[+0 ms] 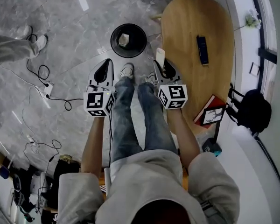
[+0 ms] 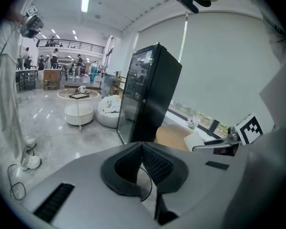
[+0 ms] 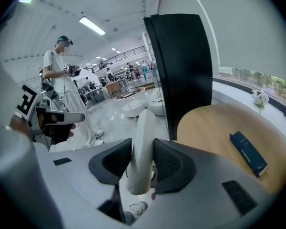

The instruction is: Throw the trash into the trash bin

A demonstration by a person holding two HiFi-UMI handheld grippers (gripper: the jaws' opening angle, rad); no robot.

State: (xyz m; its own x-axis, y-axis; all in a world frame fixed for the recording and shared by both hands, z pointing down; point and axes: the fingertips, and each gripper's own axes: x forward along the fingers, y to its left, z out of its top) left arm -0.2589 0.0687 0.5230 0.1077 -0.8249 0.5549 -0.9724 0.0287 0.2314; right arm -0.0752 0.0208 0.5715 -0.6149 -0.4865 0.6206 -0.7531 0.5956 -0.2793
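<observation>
Loose cables [image 1: 43, 74] trail over the marble floor at the far left. A step that way while watching the bin could catch a foot.

The left claw [image 1: 104, 70] is closed tip to tip with nothing in it. It points towards the floor short of the trash bin [image 1: 139, 31], so it plays no part in the throw. Swung inward, though, it might knock the other claw.

The round black bin stands on the floor ahead of the person's shoes, with a crumpled scrap [image 1: 123, 40] already inside.

The right claw [image 1: 161, 66] is clamped on a flat white piece of trash [image 1: 160, 56] that sticks out past its tips. That piece is to the right of the bin's rim, not over the opening. Let go here, it would likely land on the floor between the bin and the wooden desk [image 1: 186, 27]. Being light and flat, it may also flutter off course.
</observation>
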